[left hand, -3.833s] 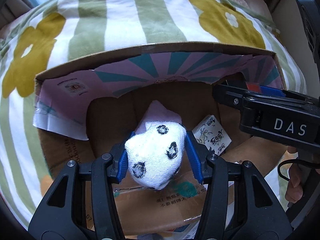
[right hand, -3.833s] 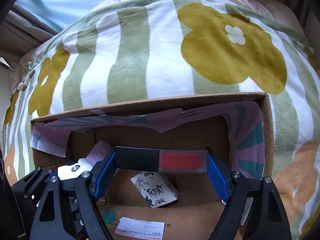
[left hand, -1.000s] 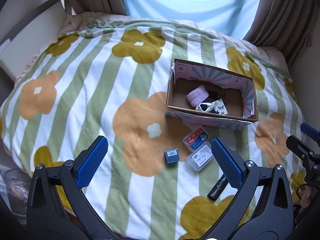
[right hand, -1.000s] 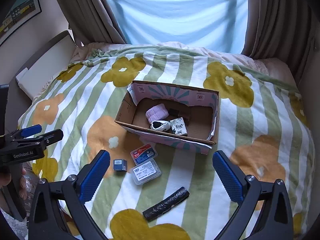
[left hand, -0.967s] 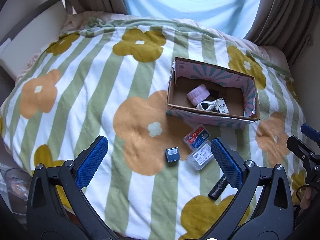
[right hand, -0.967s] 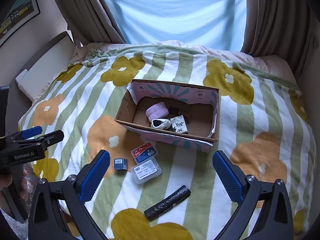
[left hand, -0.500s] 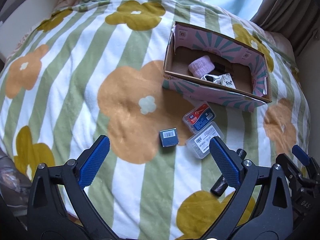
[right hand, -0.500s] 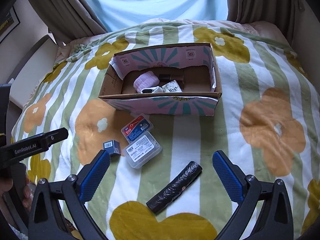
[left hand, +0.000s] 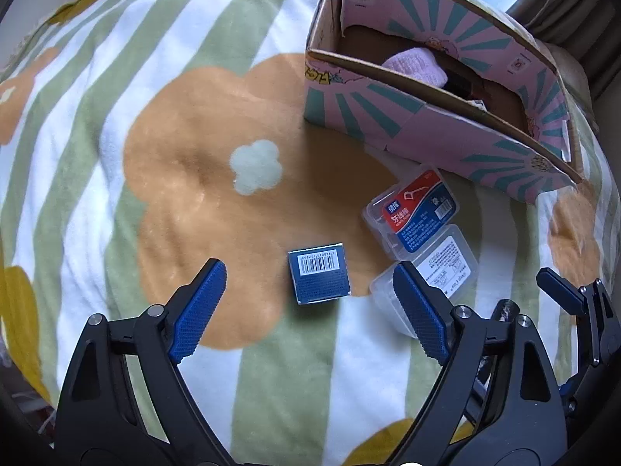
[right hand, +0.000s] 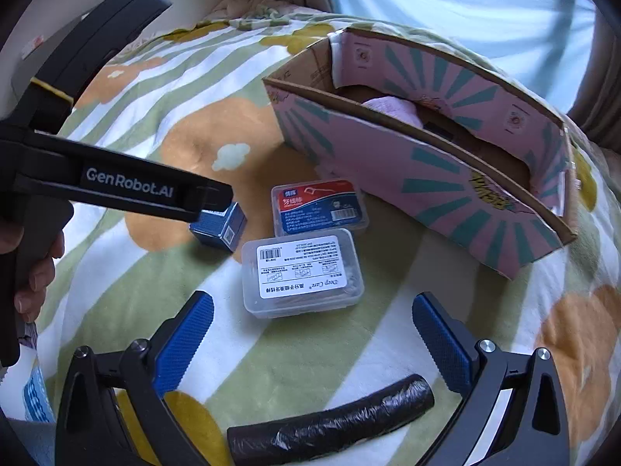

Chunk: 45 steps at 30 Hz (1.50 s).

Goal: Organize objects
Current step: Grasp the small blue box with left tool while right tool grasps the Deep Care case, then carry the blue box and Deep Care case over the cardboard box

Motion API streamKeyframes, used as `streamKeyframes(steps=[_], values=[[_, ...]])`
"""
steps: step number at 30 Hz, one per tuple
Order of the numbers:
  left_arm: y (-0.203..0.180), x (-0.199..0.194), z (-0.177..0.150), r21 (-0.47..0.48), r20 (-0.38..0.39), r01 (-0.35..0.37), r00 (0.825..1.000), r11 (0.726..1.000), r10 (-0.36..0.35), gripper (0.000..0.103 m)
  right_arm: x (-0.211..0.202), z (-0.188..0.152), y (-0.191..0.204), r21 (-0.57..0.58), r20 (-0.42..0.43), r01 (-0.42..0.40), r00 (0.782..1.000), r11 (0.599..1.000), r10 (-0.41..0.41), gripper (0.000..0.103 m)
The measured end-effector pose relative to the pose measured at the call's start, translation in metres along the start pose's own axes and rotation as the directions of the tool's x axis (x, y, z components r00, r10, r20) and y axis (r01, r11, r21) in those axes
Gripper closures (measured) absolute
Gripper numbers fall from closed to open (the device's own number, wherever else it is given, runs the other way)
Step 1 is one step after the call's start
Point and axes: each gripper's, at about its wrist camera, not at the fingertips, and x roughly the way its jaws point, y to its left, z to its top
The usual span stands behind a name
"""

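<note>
My left gripper [left hand: 308, 308] hangs wide open over the small blue box [left hand: 319, 273] on the bed [left hand: 116, 124]. Just right lie two clear cases [right hand: 302, 272], touching. Behind them the cardboard box [right hand: 419, 167] holds a pink roll [left hand: 413, 63]. My right gripper [right hand: 312, 343] gapes empty above the black roll [right hand: 330, 425]; bare blanket surrounds everything.

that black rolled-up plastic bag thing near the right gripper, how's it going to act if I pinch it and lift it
The black roll looks like wrinkled film, so it probably squashes and feels light. Its tube shape may roll if nudged, though the soft blanket should slow it.
</note>
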Motion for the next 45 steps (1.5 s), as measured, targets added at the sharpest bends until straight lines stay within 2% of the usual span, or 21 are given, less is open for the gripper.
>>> streamKeyframes(steps=[1, 5, 7, 11, 17, 18, 22, 23, 25, 35, 45], values=[[-0.001, 0.006, -0.001, 0.000, -0.002, -0.004, 1.000, 1.000, 0.004, 0.022, 0.008, 0.000, 0.001, -0.010, -0.010, -0.003, 1.000, 1.000, 0.003, 0.001], [-0.001, 0.030, -0.002, -0.012, -0.023, -0.012, 1.000, 1.000, 0.012, 0.028, 0.033, 0.003, 0.000, -0.032, -0.045, -0.024, 0.999, 0.999, 0.022, 0.001], [0.000, 0.038, -0.003, -0.017, -0.029, -0.014, 0.999, 1.000, 0.014, 0.034, 0.043, 0.004, 0.001, -0.047, -0.062, -0.023, 0.998, 0.999, 0.020, 0.001], [-0.002, 0.045, -0.004, -0.021, -0.028, -0.021, 0.999, 1.000, 0.020, 0.040, 0.055, 0.008, 0.000, -0.059, -0.079, -0.045, 0.996, 0.997, 0.040, 0.001], [-0.008, 0.053, -0.003, -0.022, -0.027, -0.017, 0.999, 1.000, 0.017, 0.059, 0.066, 0.016, 0.004, -0.095, -0.088, -0.037, 0.996, 0.995, 0.029, 0.001], [-0.010, 0.053, -0.003, -0.020, -0.025, -0.009, 1.000, 1.000, 0.009, 0.065, 0.068, 0.016, 0.004, -0.097, -0.091, -0.038, 0.995, 0.995, 0.029, 0.001], [-0.017, 0.054, -0.003, 0.005, -0.019, -0.029, 0.999, 1.000, 0.030, 0.066, 0.073, 0.018, 0.005, -0.101, -0.098, -0.038, 0.995, 0.994, 0.028, 0.003], [-0.017, 0.054, -0.003, 0.004, -0.018, -0.029, 0.999, 1.000, 0.029, 0.066, 0.074, 0.018, 0.006, -0.104, -0.103, -0.039, 0.994, 0.994, 0.029, 0.006], [-0.017, 0.054, -0.003, -0.001, -0.018, -0.026, 1.000, 1.000, 0.026, 0.066, 0.077, 0.017, 0.006, -0.111, -0.121, -0.039, 0.992, 0.993, 0.025, 0.018], [-0.024, 0.046, -0.001, 0.026, -0.008, -0.013, 1.000, 1.000, 0.013, 0.066, 0.068, 0.018, 0.004, -0.085, -0.100, -0.020, 0.995, 0.996, 0.011, 0.018], [-0.034, 0.009, 0.010, 0.062, 0.025, 0.010, 1.000, 0.998, -0.011, 0.066, 0.025, 0.024, -0.010, -0.016, -0.083, 0.029, 0.996, 0.999, -0.031, 0.018]])
